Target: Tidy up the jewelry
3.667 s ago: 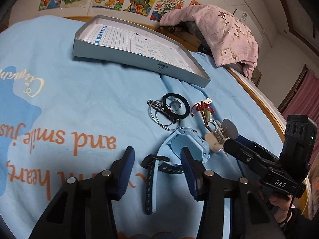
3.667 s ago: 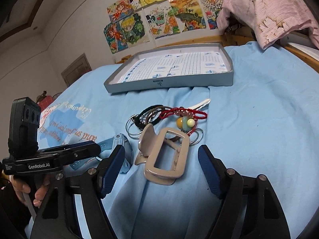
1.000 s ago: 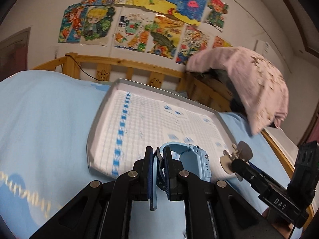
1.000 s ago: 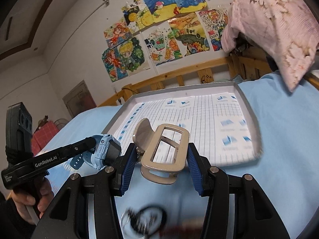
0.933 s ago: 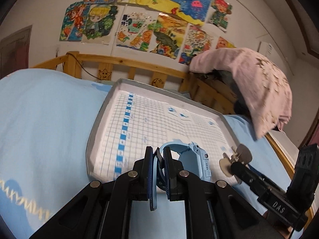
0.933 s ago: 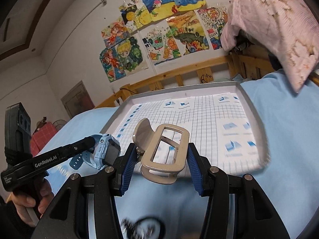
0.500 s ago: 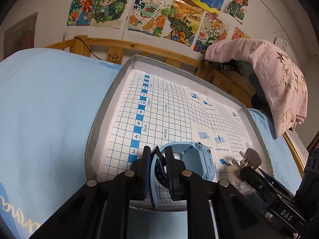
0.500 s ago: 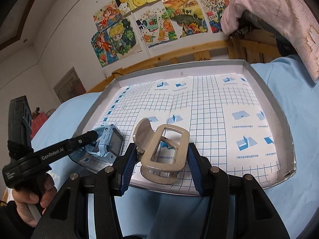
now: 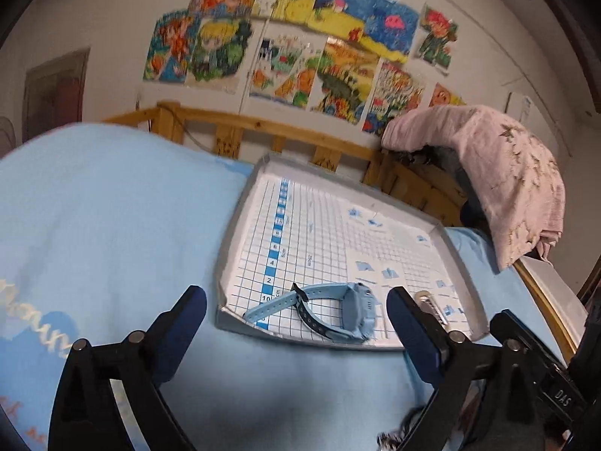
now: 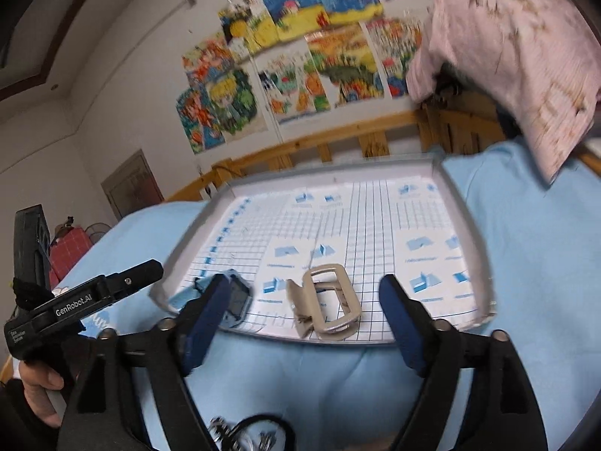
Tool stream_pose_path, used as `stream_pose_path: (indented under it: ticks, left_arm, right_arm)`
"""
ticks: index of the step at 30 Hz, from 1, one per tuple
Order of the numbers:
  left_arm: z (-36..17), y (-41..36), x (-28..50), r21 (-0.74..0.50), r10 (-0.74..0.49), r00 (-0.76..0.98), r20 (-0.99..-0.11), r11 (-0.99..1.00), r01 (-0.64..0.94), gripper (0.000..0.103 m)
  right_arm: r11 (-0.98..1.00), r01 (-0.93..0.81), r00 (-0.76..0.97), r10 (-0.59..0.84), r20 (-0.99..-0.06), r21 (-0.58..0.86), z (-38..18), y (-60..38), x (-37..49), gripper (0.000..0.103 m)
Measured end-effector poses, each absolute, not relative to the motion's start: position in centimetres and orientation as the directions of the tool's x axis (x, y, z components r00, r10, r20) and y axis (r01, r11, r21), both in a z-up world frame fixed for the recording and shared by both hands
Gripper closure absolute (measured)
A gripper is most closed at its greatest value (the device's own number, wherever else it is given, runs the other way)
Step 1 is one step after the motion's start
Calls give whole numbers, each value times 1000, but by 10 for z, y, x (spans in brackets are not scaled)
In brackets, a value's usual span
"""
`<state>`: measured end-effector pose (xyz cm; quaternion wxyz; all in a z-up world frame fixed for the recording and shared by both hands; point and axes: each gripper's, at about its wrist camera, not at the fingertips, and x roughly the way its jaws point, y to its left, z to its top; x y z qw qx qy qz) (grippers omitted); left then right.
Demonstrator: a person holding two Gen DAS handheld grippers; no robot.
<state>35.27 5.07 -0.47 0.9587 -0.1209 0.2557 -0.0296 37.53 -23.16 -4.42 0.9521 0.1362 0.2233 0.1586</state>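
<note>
Left gripper (image 9: 296, 314): fingers spread wide, nothing between the pads, hovering just short of the tray's near edge. Blue pads (image 9: 188, 323) either side of the watch in frame, not touching it.

Right gripper (image 10: 306, 310): likewise spread wide, empty, hovering at the near edge of the tray. Left pad (image 10: 204, 315) partly covering the watch in that view.

Light blue watch (image 9: 334, 310): lying on its side inside the tray, near-left part, strap trailing toward the near-left corner. Dark inner strap face visible.

Beige hair claw clip (image 10: 326, 302): resting inside the tray near the front edge, to the right of the watch, apart from it. In the left view only a sliver showing behind the right finger.

Grey tray (image 9: 233, 240): shallow, lined with white gridded paper, blue numbered scale along its left side. Sitting on light blue bedspread (image 9: 112, 233).

Dark bracelets and metal rings (image 10: 240, 432): blurred heap on the bedspread at bottom of the right view, outside the tray.

Beyond: wooden bed rail (image 9: 263, 131), pink floral cloth (image 9: 514, 173) draped at the right, children's drawings (image 9: 300, 56) on the wall.
</note>
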Motion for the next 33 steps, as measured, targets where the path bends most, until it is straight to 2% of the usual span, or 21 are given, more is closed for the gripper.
stream_pose_path:
  ticks: [5,17,24,33]
  left_arm:
    - [15,40,303,-156,-75,906,-416,988,11,0]
    - [49,23,180,-107,-83,955,-284,993,55,0]
    - [46,20,124,-112,-88,961,-263,992,60,0]
    - [29,12,68,-68,-87,955,-283,995,71,0]
  right_arm:
    - [931,-258,889,333,-315,257,-19,-237,328,4]
    - [947,-250,935,291,-203,202,26,-258,207,2]
    - [953,-250,945,278,-173,169,30,-262,144,2]
    - [962,-218,954,246,-172,166,16,-272,83,1]
